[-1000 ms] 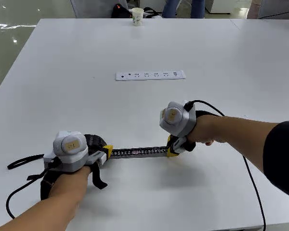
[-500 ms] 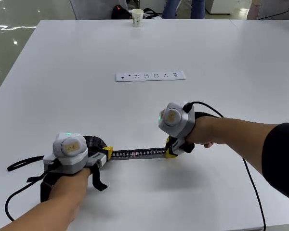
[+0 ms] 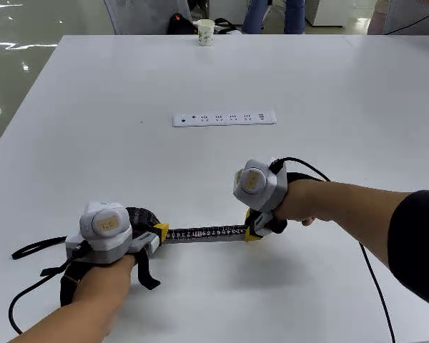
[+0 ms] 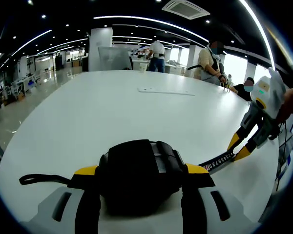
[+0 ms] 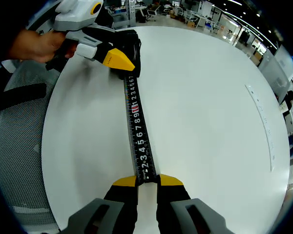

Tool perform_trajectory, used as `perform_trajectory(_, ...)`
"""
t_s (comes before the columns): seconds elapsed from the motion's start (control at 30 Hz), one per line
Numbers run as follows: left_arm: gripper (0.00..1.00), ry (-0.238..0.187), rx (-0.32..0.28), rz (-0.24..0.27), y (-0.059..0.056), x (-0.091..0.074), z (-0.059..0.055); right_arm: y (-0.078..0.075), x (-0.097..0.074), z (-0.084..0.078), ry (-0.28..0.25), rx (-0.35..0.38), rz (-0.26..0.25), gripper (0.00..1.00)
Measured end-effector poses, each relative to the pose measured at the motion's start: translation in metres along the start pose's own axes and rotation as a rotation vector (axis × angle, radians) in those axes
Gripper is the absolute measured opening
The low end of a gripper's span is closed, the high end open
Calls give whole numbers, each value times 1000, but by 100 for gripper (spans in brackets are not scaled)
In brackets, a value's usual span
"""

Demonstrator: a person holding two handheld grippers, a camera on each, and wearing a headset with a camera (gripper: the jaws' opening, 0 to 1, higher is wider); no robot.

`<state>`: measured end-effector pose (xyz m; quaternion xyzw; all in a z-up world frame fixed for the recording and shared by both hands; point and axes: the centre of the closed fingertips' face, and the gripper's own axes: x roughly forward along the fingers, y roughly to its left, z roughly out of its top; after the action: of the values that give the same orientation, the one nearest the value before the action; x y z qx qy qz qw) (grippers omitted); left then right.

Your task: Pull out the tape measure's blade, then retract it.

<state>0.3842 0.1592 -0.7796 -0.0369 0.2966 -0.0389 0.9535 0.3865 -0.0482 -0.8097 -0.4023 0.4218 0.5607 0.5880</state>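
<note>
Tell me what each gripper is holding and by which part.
The left gripper clamps the tape measure by its black case; the right gripper pinches the blade at its free end.

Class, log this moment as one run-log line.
left gripper: shut on black tape measure case | right gripper: shut on black numbered blade, at its tip | blade: partly out, along white table

Open office — distant desks, ceiling strip-lights

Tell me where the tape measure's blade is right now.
In the head view the blade stretches across the near part of the white table, from the black tape measure case clamped in the left gripper to the right gripper, which pinches its tip.
</note>
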Motion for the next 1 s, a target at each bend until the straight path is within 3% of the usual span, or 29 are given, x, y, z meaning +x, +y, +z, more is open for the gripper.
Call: perform_trajectory(1.0,62,4,2,-3,0,-1,-1,1,5,11,-28,-41,18,11)
